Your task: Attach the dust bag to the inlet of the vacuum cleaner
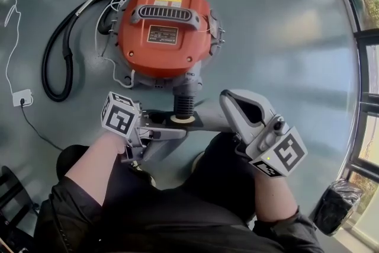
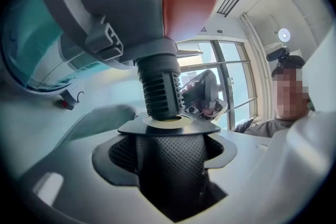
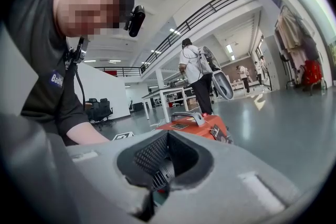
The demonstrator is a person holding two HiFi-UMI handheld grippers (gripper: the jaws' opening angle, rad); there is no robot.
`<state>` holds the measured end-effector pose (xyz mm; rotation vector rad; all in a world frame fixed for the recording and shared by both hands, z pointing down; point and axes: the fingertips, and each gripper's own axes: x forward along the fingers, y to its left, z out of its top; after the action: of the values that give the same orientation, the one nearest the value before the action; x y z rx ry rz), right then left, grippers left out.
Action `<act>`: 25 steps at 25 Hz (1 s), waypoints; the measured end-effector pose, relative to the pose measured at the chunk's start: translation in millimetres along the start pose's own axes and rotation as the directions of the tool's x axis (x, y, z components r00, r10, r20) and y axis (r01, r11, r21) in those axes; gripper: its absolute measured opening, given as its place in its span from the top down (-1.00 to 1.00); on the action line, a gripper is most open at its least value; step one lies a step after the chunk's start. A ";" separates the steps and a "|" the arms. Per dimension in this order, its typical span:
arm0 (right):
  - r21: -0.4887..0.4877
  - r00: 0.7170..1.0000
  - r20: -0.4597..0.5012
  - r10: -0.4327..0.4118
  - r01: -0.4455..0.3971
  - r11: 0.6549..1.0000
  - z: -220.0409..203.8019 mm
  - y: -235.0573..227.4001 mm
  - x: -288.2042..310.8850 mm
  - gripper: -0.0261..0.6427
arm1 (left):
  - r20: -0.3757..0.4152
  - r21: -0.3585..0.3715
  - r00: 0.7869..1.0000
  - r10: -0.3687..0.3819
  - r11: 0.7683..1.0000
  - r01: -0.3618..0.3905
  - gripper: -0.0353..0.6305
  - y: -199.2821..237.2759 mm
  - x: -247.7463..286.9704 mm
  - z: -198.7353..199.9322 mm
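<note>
An orange vacuum cleaner [image 1: 163, 26] stands on the floor, its ribbed dark inlet [image 1: 183, 105] pointing toward me. The dust bag's flat grey collar [image 1: 204, 121] sits at the inlet's end, and its cream ring [image 2: 164, 122] encircles the inlet tip [image 2: 160, 89]. My left gripper [image 1: 172, 130] comes in from the left, its jaws wide and closed on the bag's black fabric neck [image 2: 168, 165] just under the collar. My right gripper [image 1: 228, 101] is shut and empty, right of the inlet, which shows through its jaw gap [image 3: 164, 174].
A black hose [image 1: 56, 62] loops left of the vacuum, beside a white cable and socket [image 1: 22, 98]. A black bin [image 1: 337, 204] stands by the windows at right. My knees are close under the collar. A person [image 3: 194, 76] and tables are far behind.
</note>
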<state>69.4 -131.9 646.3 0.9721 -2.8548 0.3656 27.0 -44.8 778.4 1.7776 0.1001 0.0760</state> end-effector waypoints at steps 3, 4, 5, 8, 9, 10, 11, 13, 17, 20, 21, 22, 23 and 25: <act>-0.008 1.000 0.012 -0.016 0.016 1.000 0.5 -2.7 -3.6 0.94 | -0.018 -0.006 1.000 0.001 1.000 -0.001 -0.12 0.7 -0.2 2.8; -0.007 1.000 0.014 -0.024 0.024 1.000 0.4 -4.0 -4.5 0.94 | -0.021 -0.008 1.000 -0.007 1.000 0.007 -0.12 -0.2 0.0 3.6; -0.007 0.999 0.014 -0.031 0.031 0.999 0.0 -5.1 -5.3 0.94 | -0.020 -0.011 1.000 -0.018 1.000 0.017 -0.12 -1.7 0.0 4.6; -0.011 0.999 0.007 -0.050 0.050 0.999 -0.9 -7.1 -6.5 0.94 | -0.013 -0.028 0.999 -0.042 0.999 0.041 -0.12 -4.9 -0.2 8.8; -0.014 0.998 0.004 -0.056 0.056 0.998 -1.4 -7.5 -6.8 0.94 | -0.014 -0.036 0.999 -0.045 0.998 0.044 -0.12 -5.0 -0.1 9.6; -0.018 0.998 0.001 -0.061 0.061 0.998 -1.7 -7.9 -6.9 0.94 | -0.015 -0.043 0.999 -0.047 0.998 0.046 -0.12 -4.7 0.1 10.0; -0.022 0.998 -0.001 -0.065 0.065 0.998 -1.7 -8.6 -6.5 0.94 | -0.016 -0.048 0.999 -0.047 0.998 0.046 -0.12 -4.4 0.2 10.4; -0.030 0.998 -0.005 -0.064 0.063 0.998 -0.4 -10.4 -3.5 0.94 | -0.016 -0.053 0.999 -0.048 0.998 0.047 -0.12 -3.9 0.4 11.5; -0.073 0.999 -0.039 -0.023 0.020 0.997 0.6 -13.5 14.6 0.88 | -0.004 -0.085 0.998 -0.063 0.994 0.062 -0.12 -5.2 1.6 12.8; -0.110 0.995 -0.101 0.015 -0.026 0.994 -4.7 -20.0 34.4 0.67 | 0.006 -0.111 0.998 -0.070 0.991 0.070 -0.12 -5.2 2.5 12.2; -0.123 0.994 -0.108 0.022 -0.035 0.992 -3.3 -22.8 40.2 0.65 | 0.014 -0.133 0.997 -0.082 0.988 0.083 -0.12 -6.8 3.4 11.8; -0.136 0.993 -0.112 0.025 -0.040 0.990 -1.1 -26.0 45.7 0.64 | 0.020 -0.148 0.996 -0.092 0.984 0.094 -0.12 -8.2 4.0 12.0; -0.147 0.993 -0.114 0.026 -0.043 0.988 0.8 -29.5 50.8 0.62 | 0.026 -0.158 0.995 -0.099 0.982 0.102 -0.12 -9.1 4.4 12.9; -0.160 0.992 -0.119 0.029 -0.048 0.986 2.9 -35.0 59.4 0.56 | 0.038 -0.178 0.993 -0.107 0.978 0.113 -0.12 -10.1 5.1 14.3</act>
<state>43.8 -194.4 660.6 0.8385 -2.7500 0.1816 33.3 -56.0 765.6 1.5892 0.1658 -0.0200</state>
